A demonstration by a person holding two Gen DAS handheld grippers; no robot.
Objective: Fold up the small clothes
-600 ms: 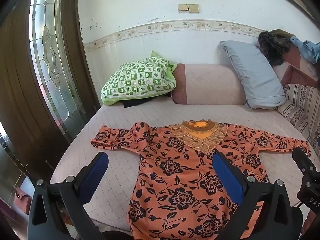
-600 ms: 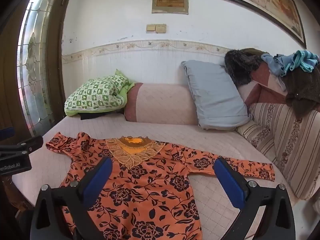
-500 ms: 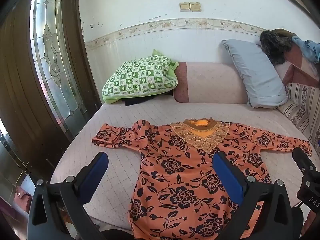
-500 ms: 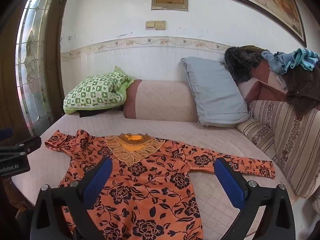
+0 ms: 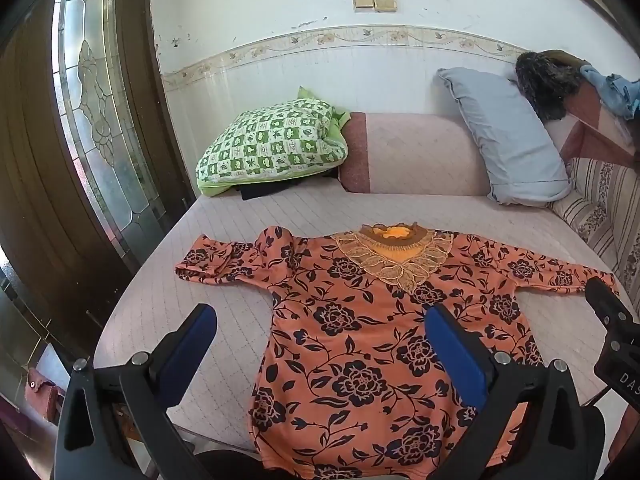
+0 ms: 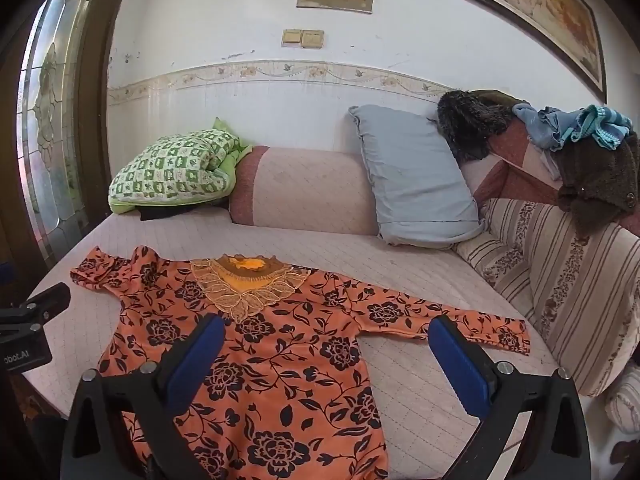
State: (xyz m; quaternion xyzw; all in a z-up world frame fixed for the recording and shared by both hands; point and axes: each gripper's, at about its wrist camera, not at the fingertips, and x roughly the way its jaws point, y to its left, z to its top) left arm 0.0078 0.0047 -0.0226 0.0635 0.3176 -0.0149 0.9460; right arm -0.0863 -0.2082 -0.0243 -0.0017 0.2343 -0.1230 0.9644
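Note:
An orange top with black flowers (image 5: 360, 328) (image 6: 260, 344) lies spread flat on the pink quilted bed (image 5: 280, 208) (image 6: 400, 264). Its lace collar points toward the pillows, its hem toward me, and both sleeves are stretched out sideways. My left gripper (image 5: 320, 320) hovers wide open above the lower left part of the top, with nothing between its blue pads. My right gripper (image 6: 326, 330) hovers wide open above the right side of the top near the right sleeve (image 6: 448, 320), also holding nothing. Each gripper's edge shows in the other's view.
A green checked pillow (image 5: 272, 144), a pink bolster (image 5: 412, 156) and a grey pillow (image 5: 504, 136) line the far wall. A striped cushion (image 6: 560, 280) with clothes piled on it (image 6: 580, 140) borders the right. A glass-panelled door (image 5: 92, 92) stands at the left.
Both grippers tilted slightly further down, so the top sits a little higher in both views. The top itself has not moved and both jaws stayed wide open.

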